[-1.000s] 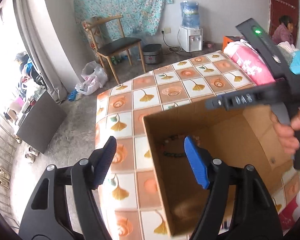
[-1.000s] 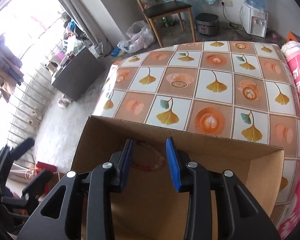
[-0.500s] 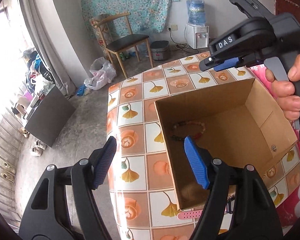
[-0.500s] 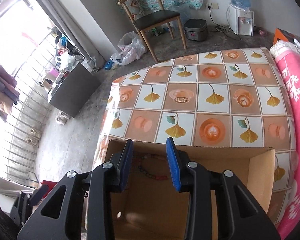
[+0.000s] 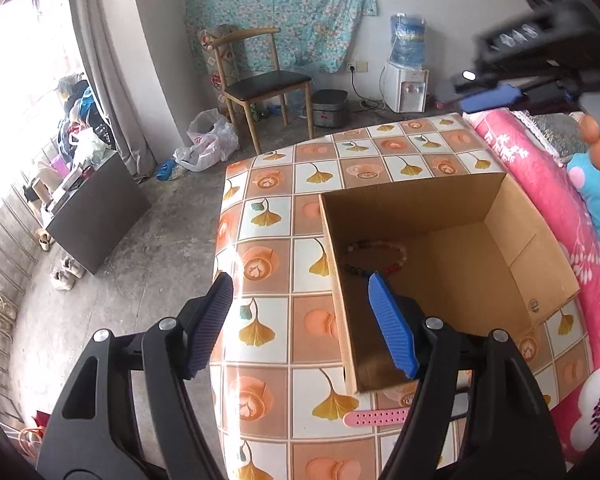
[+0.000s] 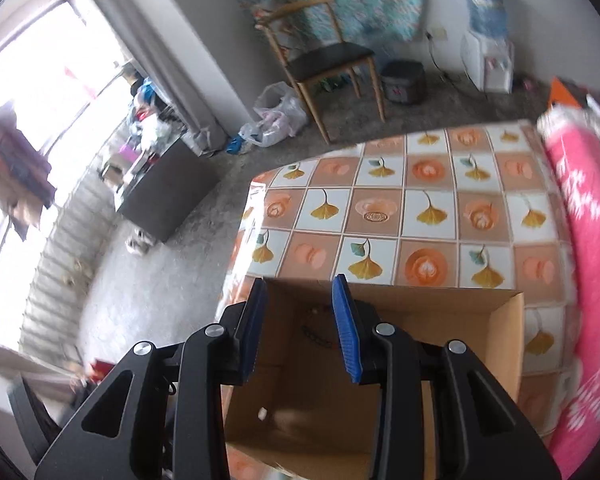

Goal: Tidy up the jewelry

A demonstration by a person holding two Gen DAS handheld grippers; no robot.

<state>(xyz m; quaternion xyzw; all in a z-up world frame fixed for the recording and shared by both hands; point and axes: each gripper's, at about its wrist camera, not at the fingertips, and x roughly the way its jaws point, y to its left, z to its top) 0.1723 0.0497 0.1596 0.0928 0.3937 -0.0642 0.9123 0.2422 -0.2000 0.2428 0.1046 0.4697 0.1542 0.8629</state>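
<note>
With a bracelet [image 5: 374,256] already in the box [image 5: 460,200], both grippers, left [image 5: 300,320] and right [image 6: 300,330], gaped empty; next came grasping the pink strap [image 5: 374,416] on the worktop [image 5: 272,208].

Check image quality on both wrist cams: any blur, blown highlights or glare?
Left wrist: mostly sharp; right gripper at top right is motion-smeared, window blown out, glare streak on the tablecloth edge. Right wrist: whole frame motion-blurred, bracelet in the cardboard box barely legible, window overexposed.
</note>
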